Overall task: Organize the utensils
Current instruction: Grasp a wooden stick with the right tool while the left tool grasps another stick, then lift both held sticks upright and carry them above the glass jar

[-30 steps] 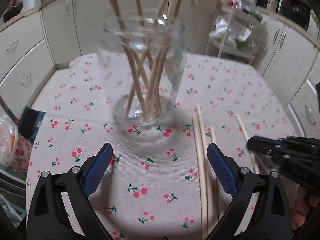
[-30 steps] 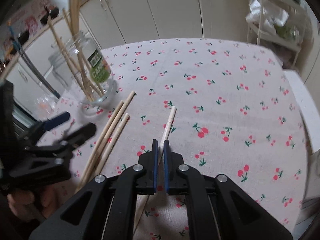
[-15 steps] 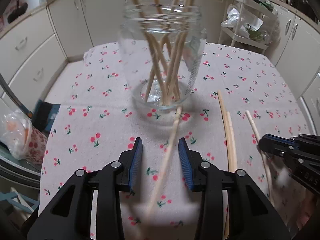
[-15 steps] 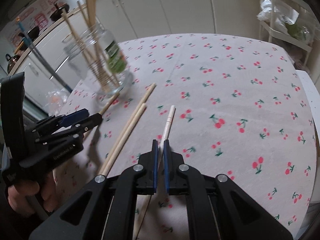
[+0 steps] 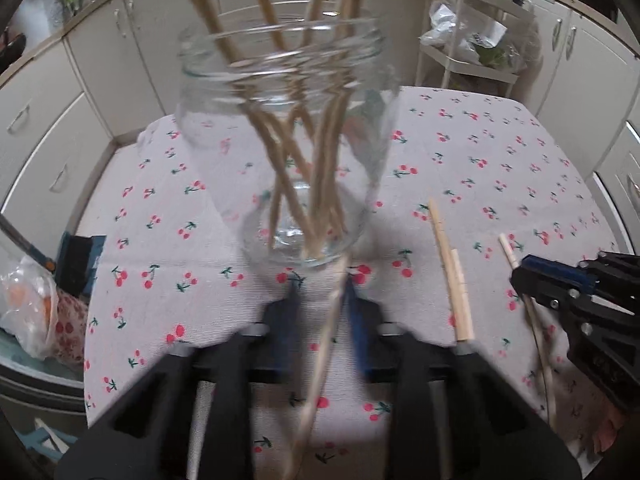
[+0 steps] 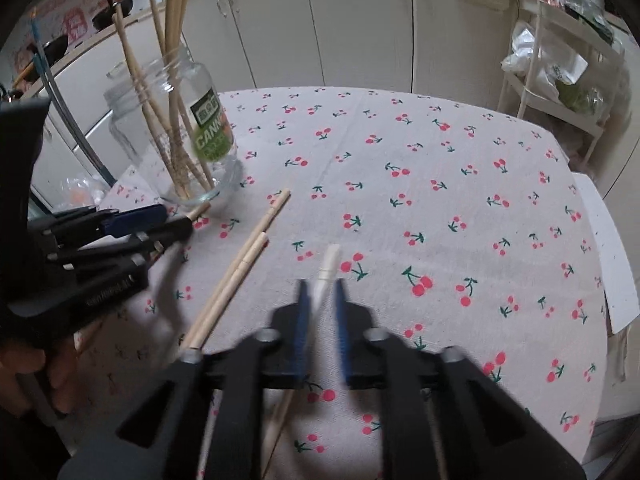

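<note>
Left wrist view: left gripper (image 5: 320,304), jaws narrowed around one chopstick (image 5: 324,344), contact blurred, tip beside the glass jar (image 5: 280,152) of chopsticks. Right gripper (image 6: 320,308), jaws slightly parted around a pale chopstick (image 6: 326,276). Two loose chopsticks (image 6: 236,276) lie between them on the cherry tablecloth (image 6: 440,184).

Both grippers are black plastic with blue-padded fingers (image 5: 357,330), silver screws, and white embossed lettering on 1 side.
</note>
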The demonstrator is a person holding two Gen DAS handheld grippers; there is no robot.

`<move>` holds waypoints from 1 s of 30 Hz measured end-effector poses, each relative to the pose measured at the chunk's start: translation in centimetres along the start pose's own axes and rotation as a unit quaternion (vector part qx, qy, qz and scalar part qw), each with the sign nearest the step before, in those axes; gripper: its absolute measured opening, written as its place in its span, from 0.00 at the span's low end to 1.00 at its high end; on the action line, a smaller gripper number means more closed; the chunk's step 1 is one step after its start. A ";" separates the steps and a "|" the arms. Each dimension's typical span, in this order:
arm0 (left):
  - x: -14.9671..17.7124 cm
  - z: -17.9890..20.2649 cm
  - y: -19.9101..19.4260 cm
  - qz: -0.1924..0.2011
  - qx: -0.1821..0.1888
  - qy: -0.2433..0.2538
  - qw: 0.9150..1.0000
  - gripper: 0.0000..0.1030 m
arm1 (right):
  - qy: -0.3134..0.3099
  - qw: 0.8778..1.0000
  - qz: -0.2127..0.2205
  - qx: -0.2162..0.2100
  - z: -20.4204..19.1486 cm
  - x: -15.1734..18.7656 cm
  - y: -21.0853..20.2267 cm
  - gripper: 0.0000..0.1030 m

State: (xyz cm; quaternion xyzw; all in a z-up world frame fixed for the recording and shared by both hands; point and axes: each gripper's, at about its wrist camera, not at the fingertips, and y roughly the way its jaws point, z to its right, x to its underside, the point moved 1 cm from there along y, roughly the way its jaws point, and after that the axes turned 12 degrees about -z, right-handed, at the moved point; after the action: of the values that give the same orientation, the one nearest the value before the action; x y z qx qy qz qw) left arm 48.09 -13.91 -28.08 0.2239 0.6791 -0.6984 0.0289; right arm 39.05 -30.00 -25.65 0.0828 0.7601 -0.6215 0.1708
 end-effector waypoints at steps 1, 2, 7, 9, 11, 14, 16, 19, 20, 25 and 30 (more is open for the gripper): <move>0.0 -0.1 -0.1 -0.002 0.005 -0.004 1.000 0.07 | 0.002 1.000 -0.001 -0.003 0.1 0.0 0.0 0.07; 0.2 -0.3 -0.2 -0.005 0.016 -0.013 1.000 0.06 | 0.003 1.000 0.000 -0.004 0.2 0.2 -0.2 0.06; 1.4 -2.6 -0.5 -0.025 0.069 -0.059 0.996 0.05 | 0.008 1.000 -0.009 -0.012 0.5 0.3 -0.2 0.06; 1.3 -2.8 -0.5 -0.029 0.067 -0.052 0.996 0.05 | 0.001 1.000 -0.009 -0.006 0.2 0.3 -0.2 0.08; 1.0 -2.7 -0.5 -0.029 0.056 -0.042 0.997 0.07 | -0.012 1.000 -0.009 0.004 -0.2 0.3 -0.2 0.11; 0.6 -2.7 -0.3 -0.030 0.046 -0.036 0.998 0.16 | -0.040 0.999 -0.007 0.035 -1.2 0.6 -0.1 0.11; 0.5 -2.4 -0.2 -0.027 0.039 -0.031 0.998 0.17 | -0.052 0.998 -0.004 0.048 -1.6 0.7 0.0 0.11; 0.7 -2.0 -0.3 -0.019 0.024 -0.022 0.999 0.16 | -0.048 0.998 -0.002 0.041 -1.5 0.7 0.0 0.06; 0.9 -2.0 -0.3 -0.015 0.022 -0.021 0.999 0.13 | -0.041 0.999 -0.002 0.033 -1.3 0.7 -0.1 0.06; 2.1 -2.7 -1.9 0.013 0.055 -0.037 0.998 0.05 | 0.029 0.997 0.012 -0.063 0.5 0.9 -1.1 0.06; 3.5 -4.0 -7.1 0.108 0.089 -0.056 0.989 0.05 | 0.089 0.980 0.093 -0.154 1.1 1.4 -4.1 0.06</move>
State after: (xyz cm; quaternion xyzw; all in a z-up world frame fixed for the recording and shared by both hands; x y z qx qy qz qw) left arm 43.63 -8.56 -22.55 0.2581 0.5837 -0.7602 0.1217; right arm 36.52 -32.05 -22.59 0.1804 0.8478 -0.4689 0.1701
